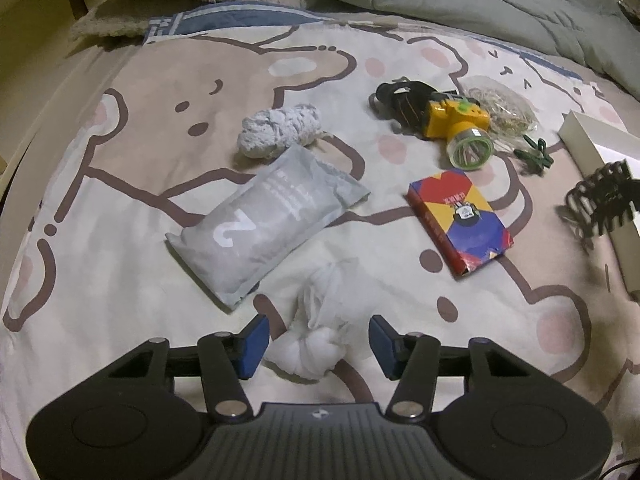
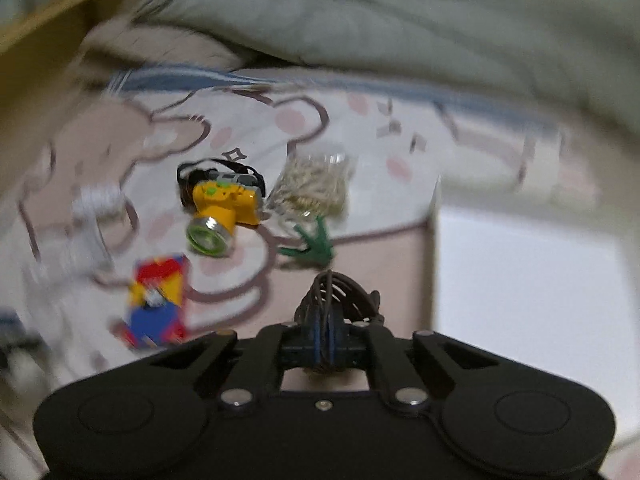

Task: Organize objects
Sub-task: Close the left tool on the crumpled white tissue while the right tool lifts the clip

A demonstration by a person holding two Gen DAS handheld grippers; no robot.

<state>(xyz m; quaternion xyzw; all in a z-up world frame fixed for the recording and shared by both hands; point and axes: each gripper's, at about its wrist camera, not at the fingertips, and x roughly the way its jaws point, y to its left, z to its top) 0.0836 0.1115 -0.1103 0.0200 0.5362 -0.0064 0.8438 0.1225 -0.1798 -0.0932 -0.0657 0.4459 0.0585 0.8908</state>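
Right gripper (image 2: pixel 327 334): clamped on a dark hair claw (image 2: pixel 336 292), white box (image 2: pixel 532 276) just right. Left gripper (image 1: pixel 318 340): jaws apart around a white mesh bundle (image 1: pixel 316 344). Headlamp (image 1: pixel 448 120), card box (image 1: pixel 460 220) and pouch (image 1: pixel 264 220) ahead appear unsorted; task judged early.

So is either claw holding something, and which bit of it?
Yes. The right gripper is shut on the dark hair claw clip, pinching its near end. The left gripper is open around the white bundle, not holding it.
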